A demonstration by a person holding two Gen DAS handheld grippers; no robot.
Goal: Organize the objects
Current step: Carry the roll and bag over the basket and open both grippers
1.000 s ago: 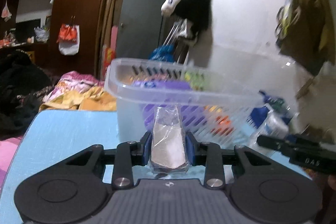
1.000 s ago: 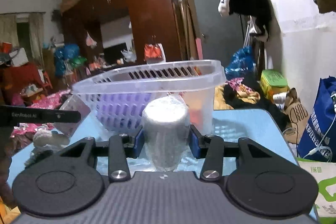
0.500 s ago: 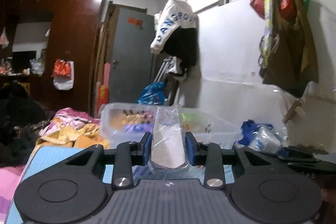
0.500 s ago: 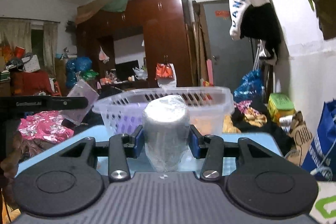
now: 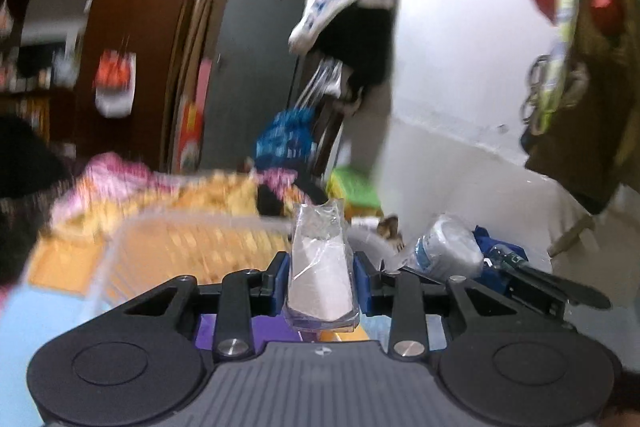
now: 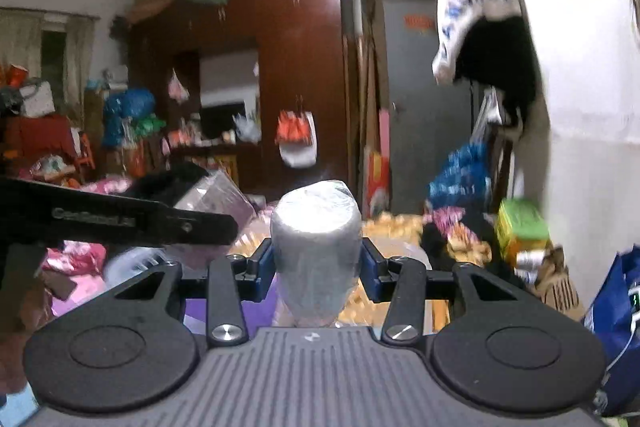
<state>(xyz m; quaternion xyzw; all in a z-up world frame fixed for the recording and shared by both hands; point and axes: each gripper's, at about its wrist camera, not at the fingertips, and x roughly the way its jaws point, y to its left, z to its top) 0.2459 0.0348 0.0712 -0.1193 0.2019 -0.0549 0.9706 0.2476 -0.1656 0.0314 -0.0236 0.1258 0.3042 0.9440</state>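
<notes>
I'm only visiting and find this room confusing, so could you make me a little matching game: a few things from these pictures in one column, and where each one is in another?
Things:
1. flat clear-wrapped packet
2. round wrapped cylinder
3. white and black jacket
4. clear plastic basket

Places:
A. hanging high by the wall
B. between the left gripper's fingers
C. just beyond the left gripper, blurred
D. between the right gripper's fingers

Pairs: 1-B, 2-D, 3-A, 4-C

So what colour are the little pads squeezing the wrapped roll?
Blue. The pads grip the silvery plastic-wrapped roll; the right wrist view shows them best.
</notes>
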